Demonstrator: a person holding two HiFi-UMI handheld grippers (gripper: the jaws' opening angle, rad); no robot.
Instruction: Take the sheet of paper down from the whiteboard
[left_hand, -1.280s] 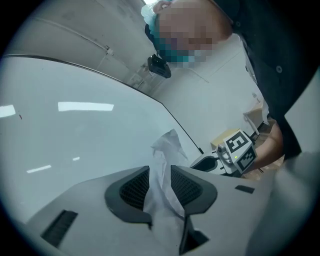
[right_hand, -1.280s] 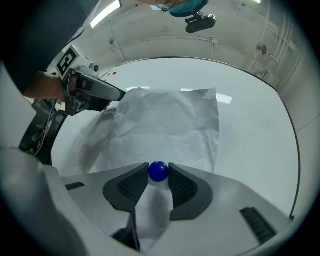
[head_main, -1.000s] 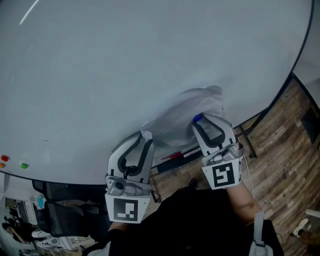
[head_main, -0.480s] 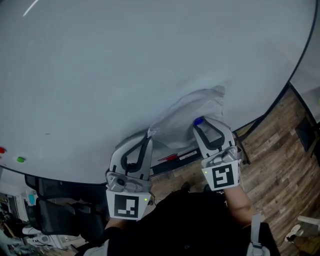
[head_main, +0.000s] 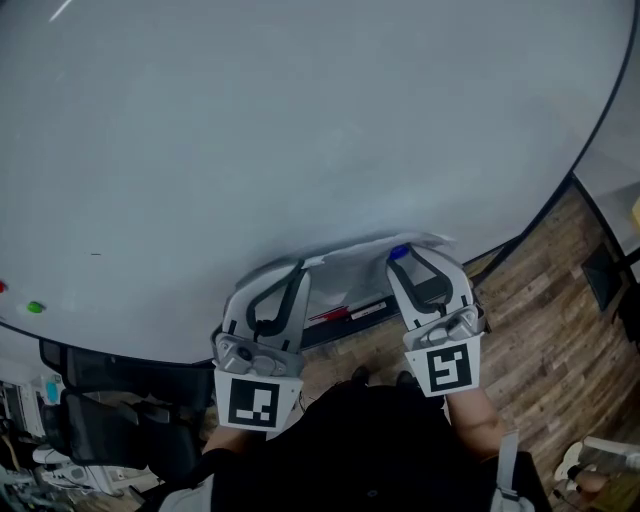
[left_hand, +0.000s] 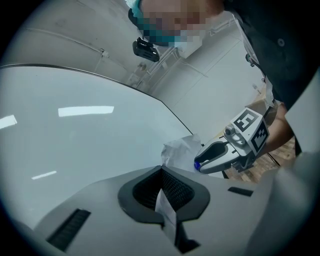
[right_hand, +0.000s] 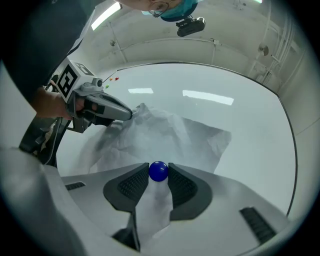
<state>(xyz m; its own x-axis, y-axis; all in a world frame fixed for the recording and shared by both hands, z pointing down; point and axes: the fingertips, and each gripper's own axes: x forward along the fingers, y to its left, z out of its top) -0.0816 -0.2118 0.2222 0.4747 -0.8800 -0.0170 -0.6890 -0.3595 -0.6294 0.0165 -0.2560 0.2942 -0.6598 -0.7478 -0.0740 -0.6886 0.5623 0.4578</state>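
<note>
A crumpled white sheet of paper (head_main: 362, 250) hangs low on the whiteboard (head_main: 300, 120), bulging away from it (right_hand: 165, 132). My left gripper (head_main: 301, 266) is shut on the sheet's left edge, and a strip of paper (left_hand: 165, 210) runs down between its jaws (left_hand: 161, 170). My right gripper (head_main: 401, 256) is shut on a blue ball magnet (right_hand: 159, 171) in front of the sheet's right part, with paper trailing below between the jaws. Each gripper shows in the other's view: the left gripper (right_hand: 127, 115) and the right gripper (left_hand: 200, 164).
A green magnet (head_main: 35, 307) and a red one (head_main: 2, 288) sit on the board far left. A marker tray (head_main: 345, 312) runs under the board's lower edge. Wooden floor (head_main: 560, 300) lies to the right, a dark chair (head_main: 110, 405) at lower left.
The left gripper's jaws have closed onto the paper's left edge. The right gripper keeps the blue magnet. In the head view the sheet now shows as a thinner strip.
</note>
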